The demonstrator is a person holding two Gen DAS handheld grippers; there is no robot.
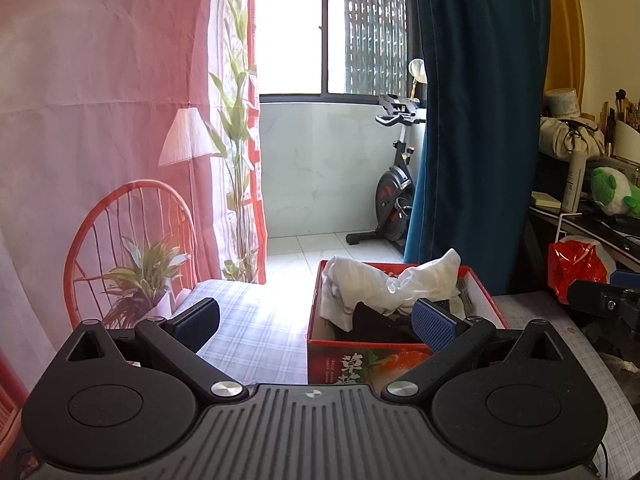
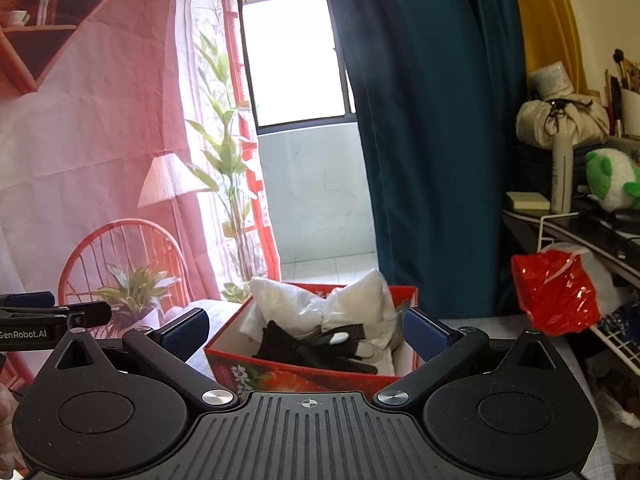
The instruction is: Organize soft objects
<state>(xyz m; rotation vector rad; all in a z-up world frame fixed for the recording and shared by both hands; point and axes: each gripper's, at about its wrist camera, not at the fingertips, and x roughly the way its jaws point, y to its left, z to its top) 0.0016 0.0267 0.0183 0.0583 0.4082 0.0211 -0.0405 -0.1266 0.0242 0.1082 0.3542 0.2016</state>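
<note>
Both my jaws spread wide w/ nothing held, left gripper point(image 1: 316, 322) & right gripper point(image 2: 306, 334). White cloth point(image 2: 320, 306) & black gloves point(image 2: 316, 348) sit in the red box point(image 2: 304, 376), lower centre. Looks like betw. picks; next, I'd reach for another soft item.

A red cardboard box point(image 2: 296, 372) stands open near the table's far edge, holding crumpled white cloths point(image 2: 352, 304) piled over black fabric point(image 2: 316, 350).

Both wrist fisheyes look level and forward from low over the plaid-clothed table point(image 1: 256, 320), toward the window; both share the near red cardboard box point(image 2: 304, 372), seen squarer from the left, angled from the right.
</note>
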